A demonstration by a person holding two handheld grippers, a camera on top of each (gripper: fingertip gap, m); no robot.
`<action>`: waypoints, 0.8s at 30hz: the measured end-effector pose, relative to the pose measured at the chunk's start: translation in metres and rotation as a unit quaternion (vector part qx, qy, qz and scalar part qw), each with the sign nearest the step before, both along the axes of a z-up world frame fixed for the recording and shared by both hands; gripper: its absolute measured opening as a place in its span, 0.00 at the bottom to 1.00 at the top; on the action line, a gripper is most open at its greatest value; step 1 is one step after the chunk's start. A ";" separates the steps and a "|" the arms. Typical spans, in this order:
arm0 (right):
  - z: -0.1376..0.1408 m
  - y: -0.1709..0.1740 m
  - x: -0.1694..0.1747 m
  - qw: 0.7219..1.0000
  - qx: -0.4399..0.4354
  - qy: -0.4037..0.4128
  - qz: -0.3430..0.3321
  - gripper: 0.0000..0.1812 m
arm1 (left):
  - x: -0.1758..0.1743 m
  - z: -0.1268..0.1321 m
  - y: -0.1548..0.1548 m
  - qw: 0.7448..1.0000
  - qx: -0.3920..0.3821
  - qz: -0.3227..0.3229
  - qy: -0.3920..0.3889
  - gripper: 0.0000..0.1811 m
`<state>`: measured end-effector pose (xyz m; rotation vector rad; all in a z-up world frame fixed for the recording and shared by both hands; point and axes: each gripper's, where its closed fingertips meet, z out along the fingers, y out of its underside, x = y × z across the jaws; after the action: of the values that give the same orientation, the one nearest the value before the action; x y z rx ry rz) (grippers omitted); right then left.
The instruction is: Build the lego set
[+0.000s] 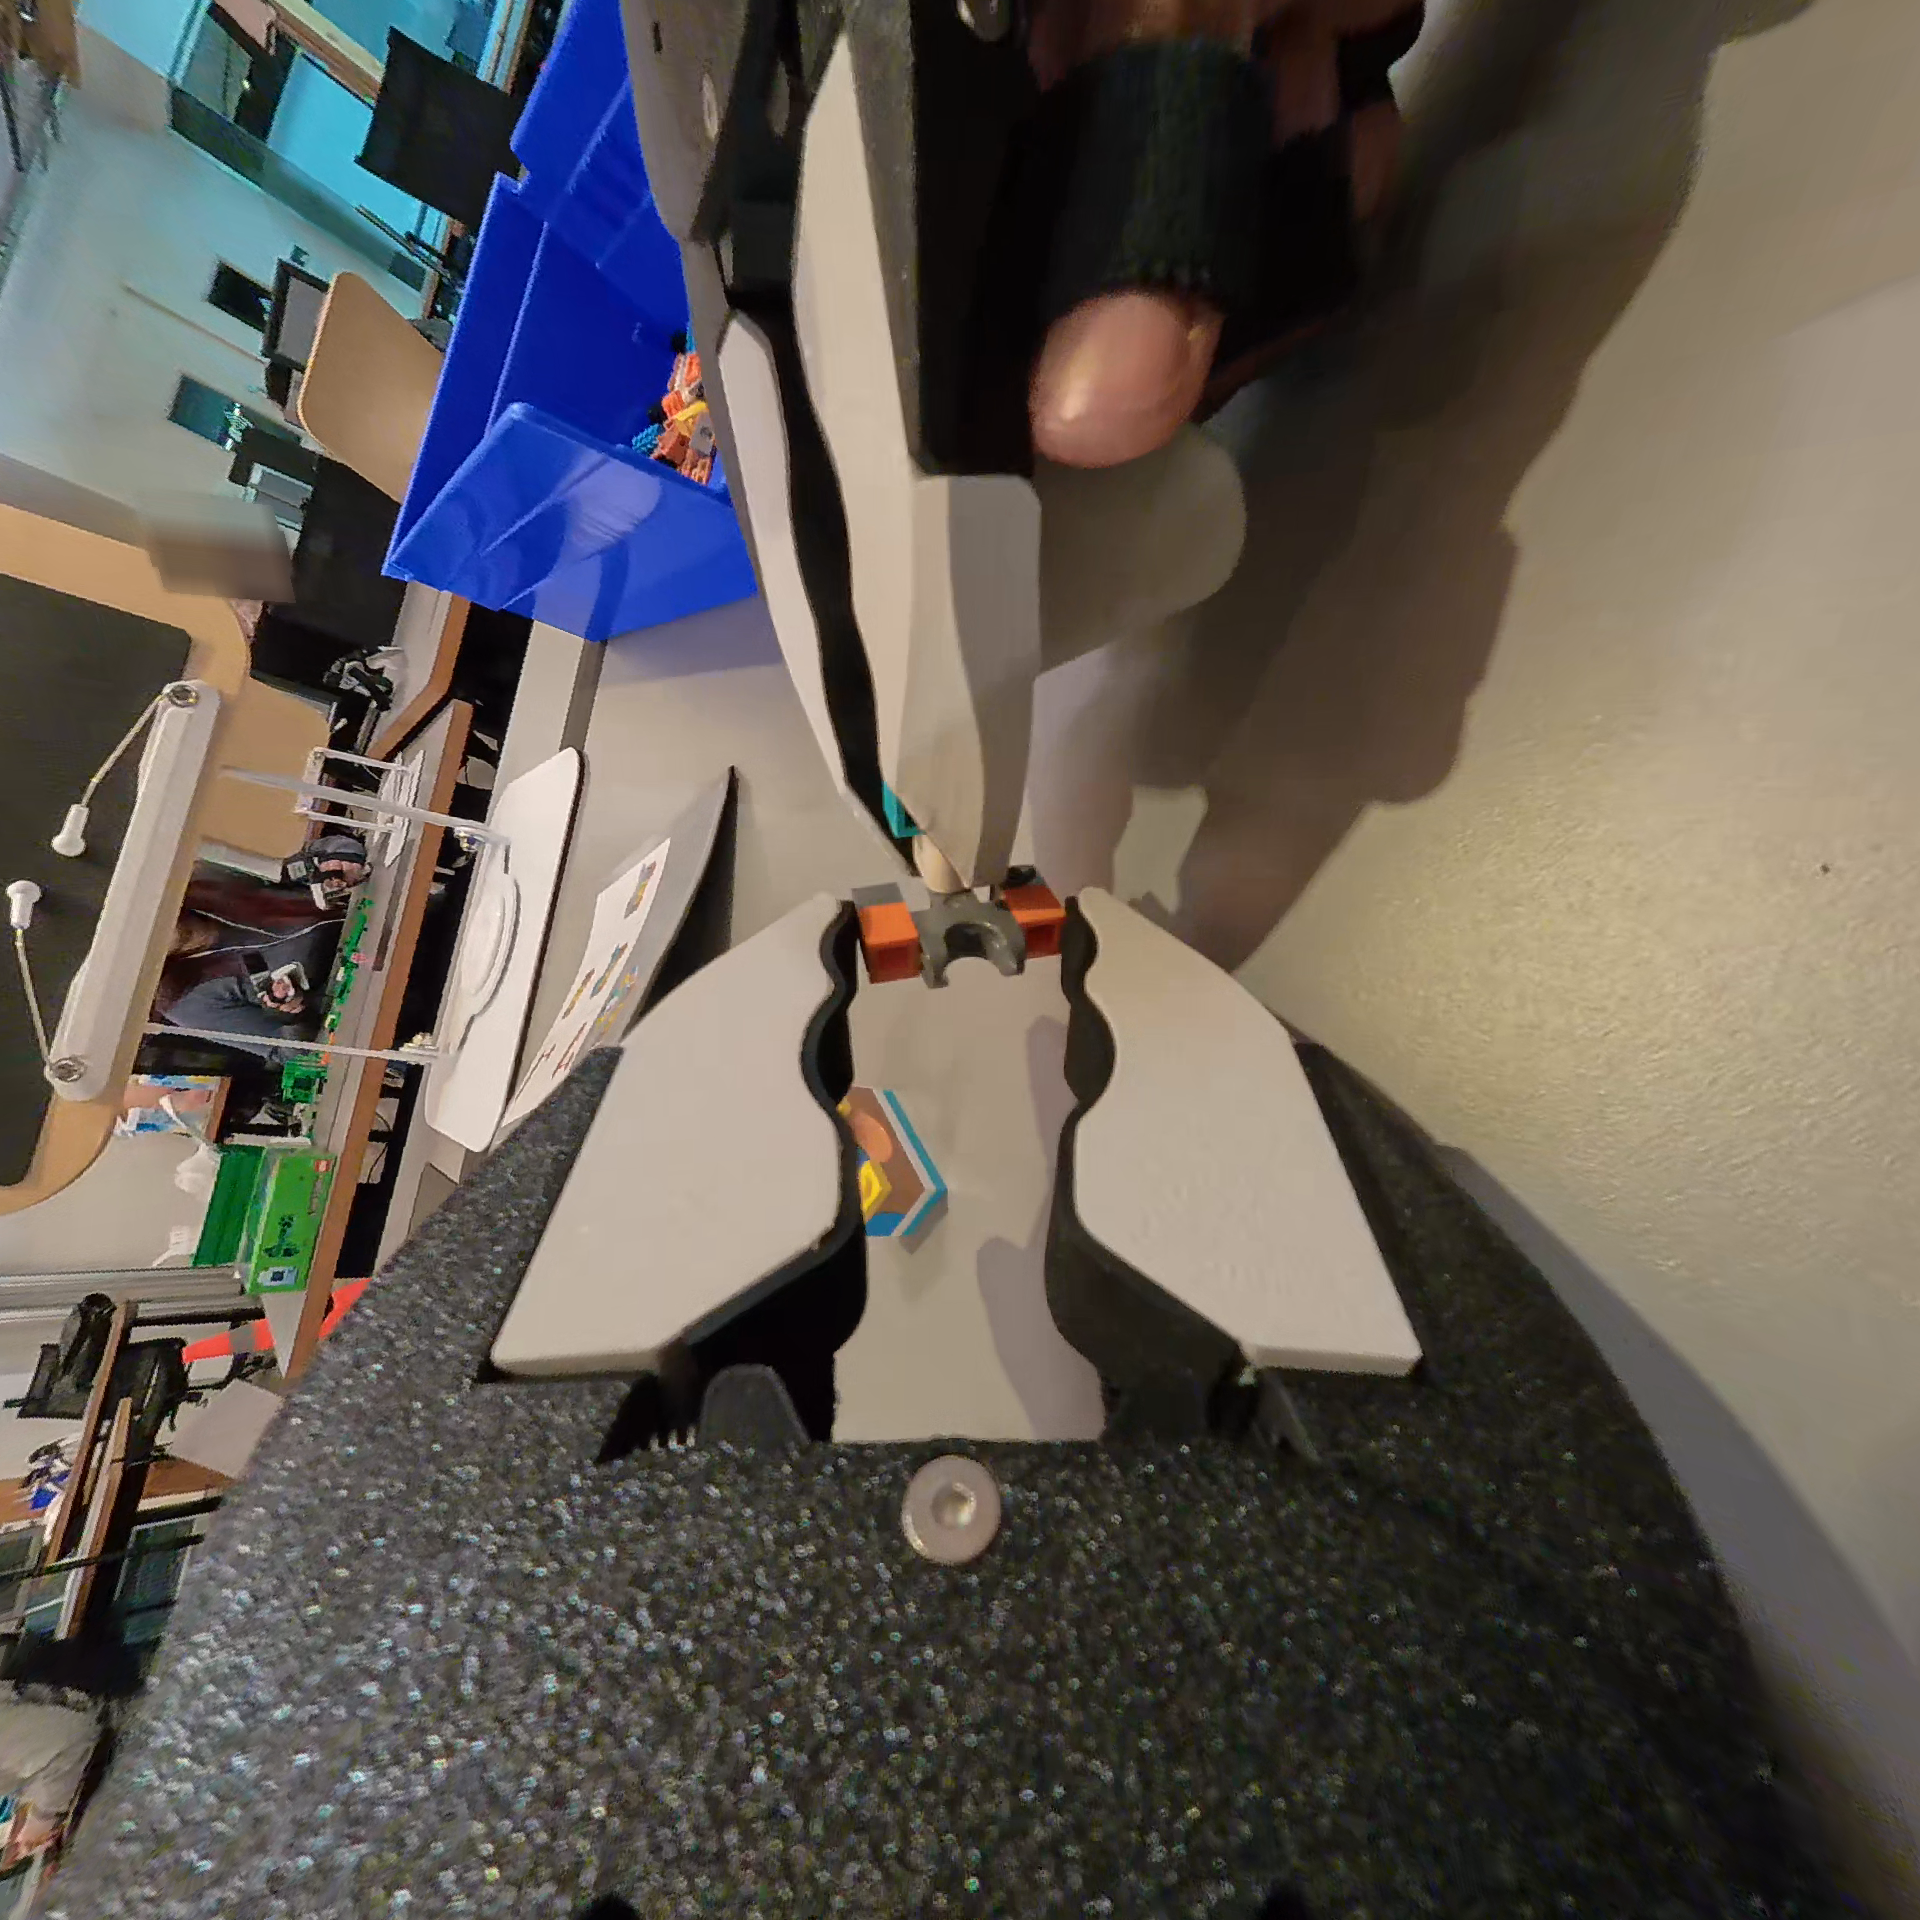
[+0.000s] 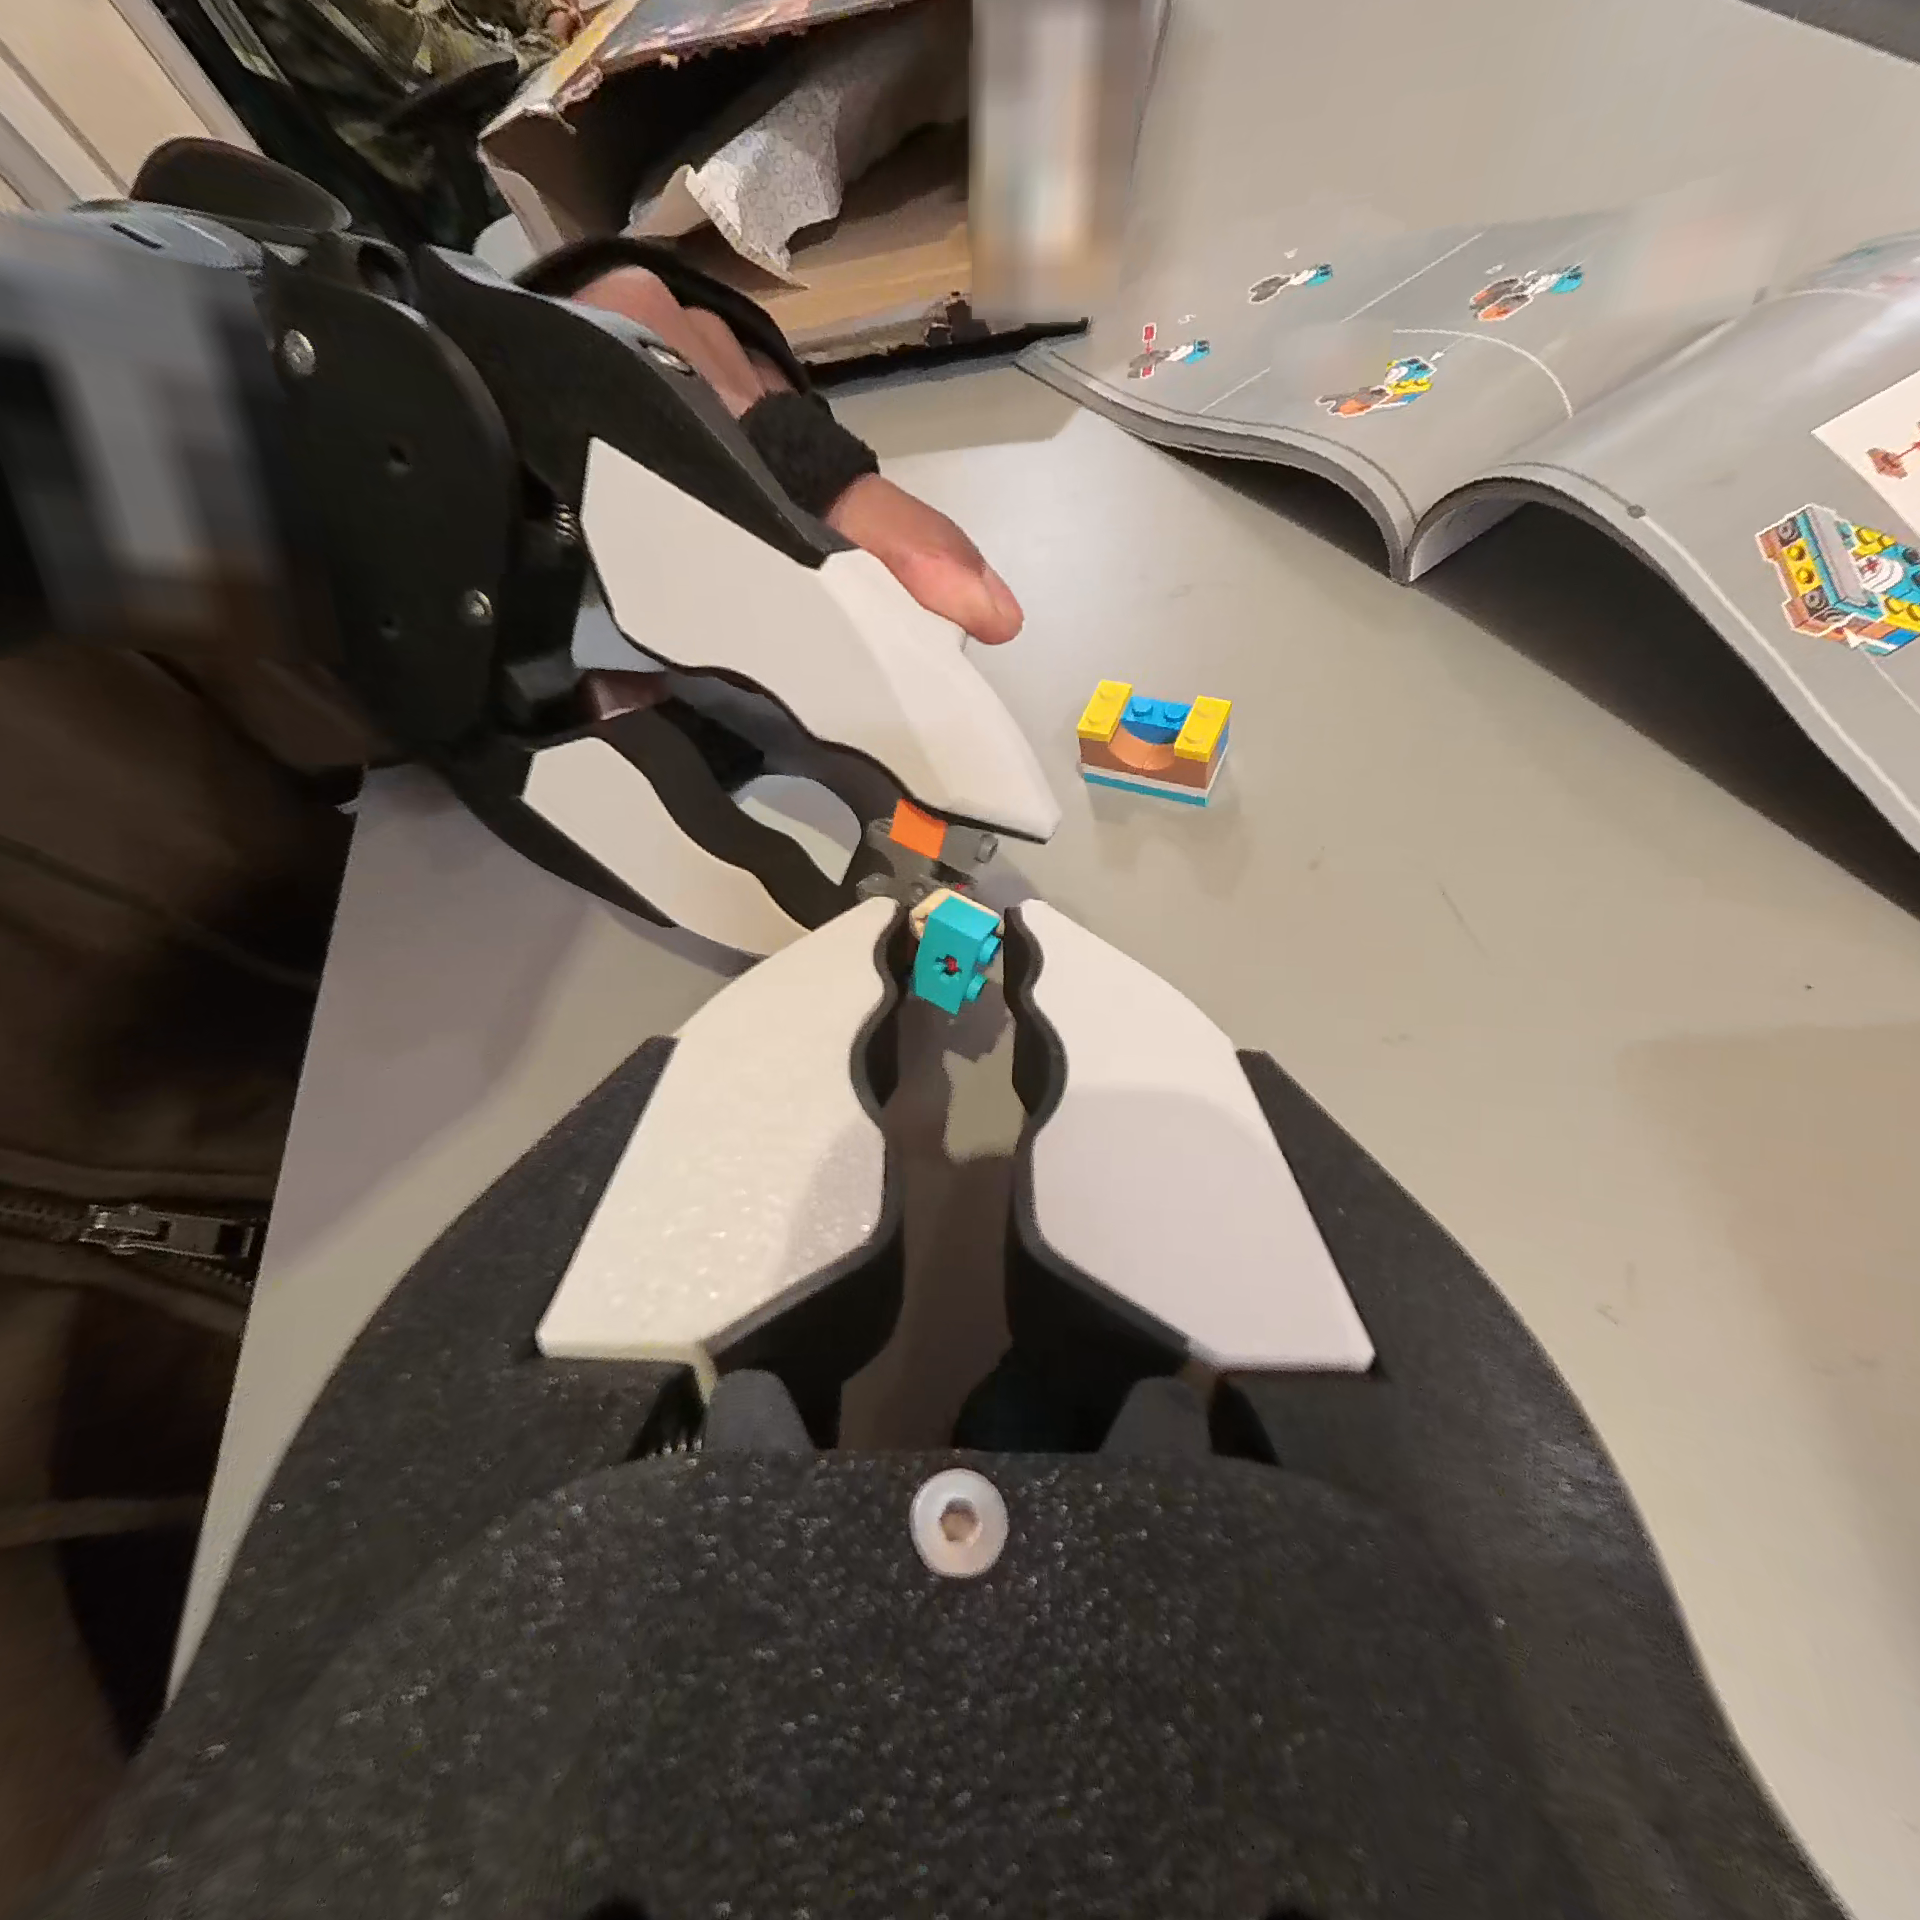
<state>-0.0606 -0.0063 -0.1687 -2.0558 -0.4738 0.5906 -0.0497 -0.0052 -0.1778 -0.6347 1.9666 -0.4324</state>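
My left gripper (image 1: 961, 920) is shut on a small orange and grey lego assembly (image 1: 956, 935), held by its two orange ends above the table. My right gripper (image 2: 958, 920) is shut on a teal brick (image 2: 948, 964) with a tan pin at its front. The pin's tip touches the grey middle of the assembly (image 2: 920, 847). In the left wrist view the right gripper (image 1: 940, 878) comes down from above with the teal brick (image 1: 899, 821). In the right wrist view the left gripper (image 2: 925, 868) reaches in from the left. A small yellow, blue and brown build (image 2: 1153, 743) stands on the grey table.
An open instruction booklet (image 2: 1558, 436) lies at the far right, with a torn cardboard box (image 2: 790, 239) behind it. Blue bins (image 1: 582, 468) holding loose bricks stand at the far side of the table. The small build also shows below the left gripper (image 1: 904, 1169). Both grippers' tips are close together, under 4 cm apart.
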 end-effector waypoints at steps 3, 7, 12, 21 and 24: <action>0.004 0.002 0.002 1.000 0.019 -0.005 -0.005 0.09 | 0.002 0.004 0.001 1.000 -0.016 0.003 -0.014 0.21; 0.013 0.005 0.006 0.998 0.056 -0.018 -0.021 0.09 | 0.002 0.011 0.006 0.997 -0.068 0.014 -0.020 0.21; 0.028 0.009 0.013 0.992 0.113 -0.034 -0.042 0.09 | 0.001 0.024 0.009 0.980 -0.195 0.018 -0.016 0.21; 0.047 0.012 0.019 0.976 0.186 -0.058 -0.094 0.09 | 0.001 0.050 0.008 0.890 -0.455 0.010 -0.006 0.12; 0.048 0.013 0.017 0.975 0.193 -0.056 -0.099 0.09 | 0.002 0.049 0.003 0.886 -0.464 0.005 -0.002 0.11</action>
<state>-0.0440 0.0063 -0.1202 -1.7405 -0.4060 0.2405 -0.0473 -0.0020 -0.1288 -1.2215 1.6652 -1.4014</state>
